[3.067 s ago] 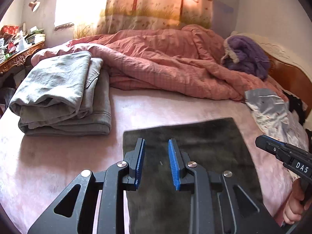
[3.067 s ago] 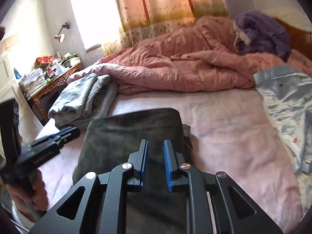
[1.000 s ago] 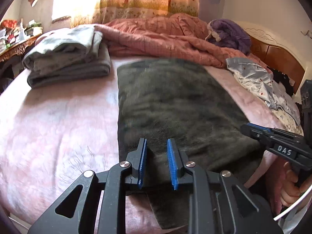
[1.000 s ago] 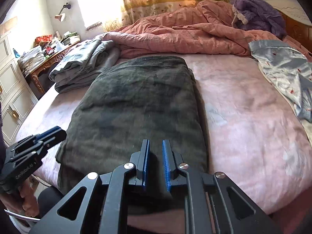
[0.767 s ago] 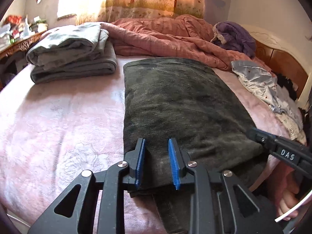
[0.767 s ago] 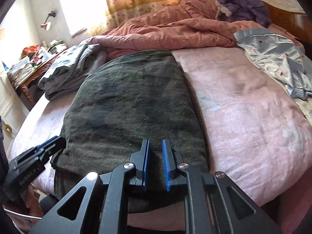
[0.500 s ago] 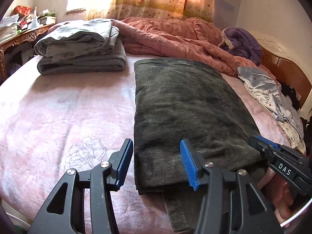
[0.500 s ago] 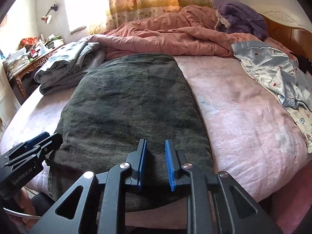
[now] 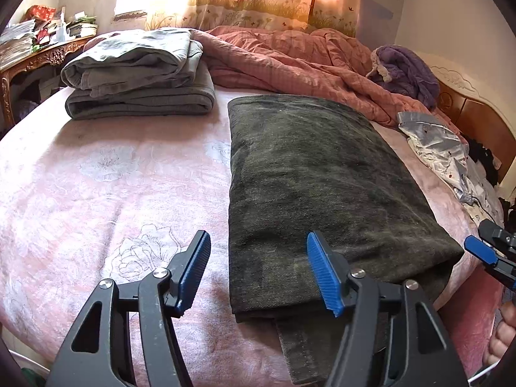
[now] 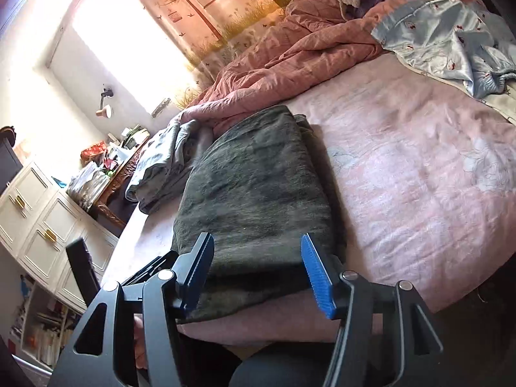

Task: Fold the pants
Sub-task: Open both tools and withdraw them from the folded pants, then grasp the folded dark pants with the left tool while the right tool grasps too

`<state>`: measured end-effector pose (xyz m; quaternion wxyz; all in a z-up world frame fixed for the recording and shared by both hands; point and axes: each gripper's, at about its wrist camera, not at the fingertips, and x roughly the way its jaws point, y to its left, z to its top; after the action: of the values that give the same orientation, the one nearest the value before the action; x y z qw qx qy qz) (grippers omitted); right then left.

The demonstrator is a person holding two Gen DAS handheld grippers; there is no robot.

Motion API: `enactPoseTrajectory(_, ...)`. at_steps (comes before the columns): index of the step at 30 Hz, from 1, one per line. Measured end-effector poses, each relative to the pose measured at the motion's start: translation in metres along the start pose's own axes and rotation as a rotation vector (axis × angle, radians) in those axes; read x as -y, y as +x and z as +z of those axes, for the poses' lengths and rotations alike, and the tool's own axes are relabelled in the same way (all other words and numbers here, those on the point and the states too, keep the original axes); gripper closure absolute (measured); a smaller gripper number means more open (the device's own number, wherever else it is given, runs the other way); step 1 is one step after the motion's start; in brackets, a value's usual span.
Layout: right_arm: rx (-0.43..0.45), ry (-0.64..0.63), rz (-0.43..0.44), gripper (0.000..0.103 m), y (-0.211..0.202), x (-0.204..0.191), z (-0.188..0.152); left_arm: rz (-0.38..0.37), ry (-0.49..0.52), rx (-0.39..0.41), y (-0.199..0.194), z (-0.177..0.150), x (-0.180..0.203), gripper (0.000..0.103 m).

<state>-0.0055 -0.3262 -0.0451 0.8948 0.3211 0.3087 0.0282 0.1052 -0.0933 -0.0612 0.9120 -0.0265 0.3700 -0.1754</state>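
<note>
The dark green-grey pants (image 9: 322, 177) lie folded in a long flat rectangle on the pink bed sheet (image 9: 113, 177), with a lower layer sticking out over the near edge. My left gripper (image 9: 258, 271) hovers over their near left corner. Its jaws are opening and the blue pads press on nothing. My right gripper (image 10: 256, 258) hangs over the pants (image 10: 258, 193) at their near end, rolled to one side. Its jaws are also opening and stand clear of the cloth. The right gripper (image 9: 483, 254) shows at the right edge of the left wrist view.
A stack of folded grey clothes (image 9: 135, 74) sits at the far left of the bed. A rumpled pink quilt (image 9: 290, 54), a purple garment (image 9: 406, 71) and a pale blue satin garment (image 9: 435, 142) lie behind and to the right. A cluttered desk (image 9: 32, 61) and white cabinets (image 10: 38, 213) stand left.
Both grippers were nearly shut on the pants' near edge; now both jaws stand wide apart and the cloth lies free. The right gripper has rolled and shifted sideways.
</note>
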Motion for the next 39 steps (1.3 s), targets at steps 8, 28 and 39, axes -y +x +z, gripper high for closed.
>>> enactPoseTrajectory(8, -0.235, 0.257, 0.115, 0.044, 0.047, 0.073, 0.017, 0.005, -0.001, -0.001, 0.000, 0.000, 0.000, 0.040)
enactPoseTrajectory(28, -0.310, 0.089, 0.238, 0.041, 0.138, 0.053, 0.076, 0.031, -0.006, -0.001, 0.002, 0.001, 0.000, 0.035)
enactPoseTrajectory(39, -0.307, 0.011, 0.251, 0.040, 0.126, 0.038, 0.057, -0.025, -0.013, -0.016, 0.003, 0.002, -0.001, 0.035)
